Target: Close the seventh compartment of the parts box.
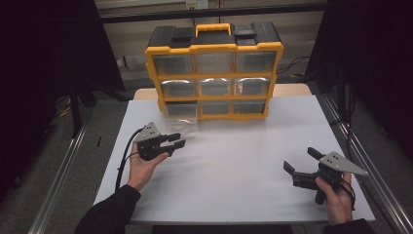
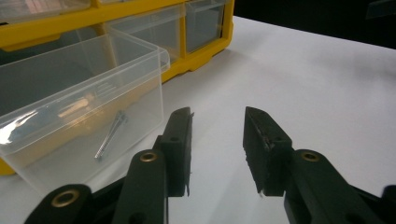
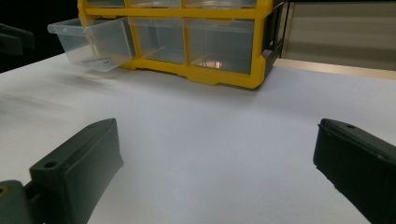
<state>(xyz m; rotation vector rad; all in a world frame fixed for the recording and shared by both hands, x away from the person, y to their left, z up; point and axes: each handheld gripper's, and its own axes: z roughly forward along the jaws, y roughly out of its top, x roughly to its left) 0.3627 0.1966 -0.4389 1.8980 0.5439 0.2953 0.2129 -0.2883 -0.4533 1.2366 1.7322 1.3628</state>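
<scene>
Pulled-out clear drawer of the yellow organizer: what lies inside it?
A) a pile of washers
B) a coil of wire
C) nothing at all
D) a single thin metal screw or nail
D: in the left gripper view, the clear drawer, pulled out of the yellow organizer, has one thin metal screw or nail lying on its floor, and nothing else is seen in it.

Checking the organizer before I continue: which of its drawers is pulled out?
The bottom-left drawer: it juts onto the table, nearest the left gripper; the other eight sit flush.
</scene>
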